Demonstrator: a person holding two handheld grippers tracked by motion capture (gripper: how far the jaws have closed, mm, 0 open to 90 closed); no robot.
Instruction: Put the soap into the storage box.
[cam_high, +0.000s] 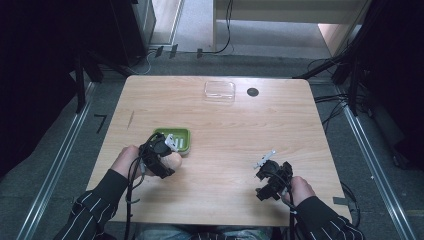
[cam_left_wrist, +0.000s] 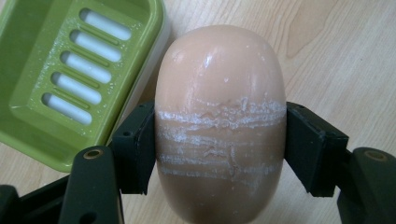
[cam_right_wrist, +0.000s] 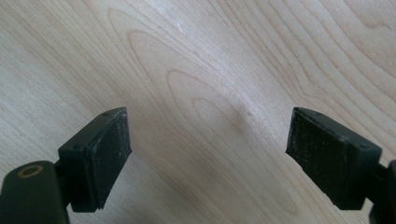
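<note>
left gripper (cam_left_wrist: 219, 149) was pinching the soap bar (cam_left_wrist: 219, 116) across its short width, both pads pressed flat on the bar's sides where white scrape lines ran around it. in the left gripper view the soap's long axis ran straight out along the jaws, rounded end pointing away from the hand. soap dish (cam_left_wrist: 70, 79), green with a slotted bottom, lay just beside the bar on its left in that view, near edge close to the bar but whether touching couldn't be told. dish looked empty, slots showing white.

in the high view the left gripper (cam_high: 157, 152) sat at the near-right corner of the soap dish (cam_high: 182, 142), over the table (cam_high: 225, 125), with the dish lying just ahead of it and away from the person. whether the bar was lifted or resting on the wood couldn't be told.

right gripper (cam_right_wrist: 205, 154) was spread wide with nothing between the jaws, just bare wood below. in the high view the right gripper (cam_high: 272, 177) was well apart from the dish, near the table's front right. left hand was clearly the nearer one.

judgement: next move would be a short shift sideways toward the dish, then lowering the bar so its long axis lines up with the dish's length. clear lid (cam_high: 220, 91) sat at the far edge, untouched.
</note>
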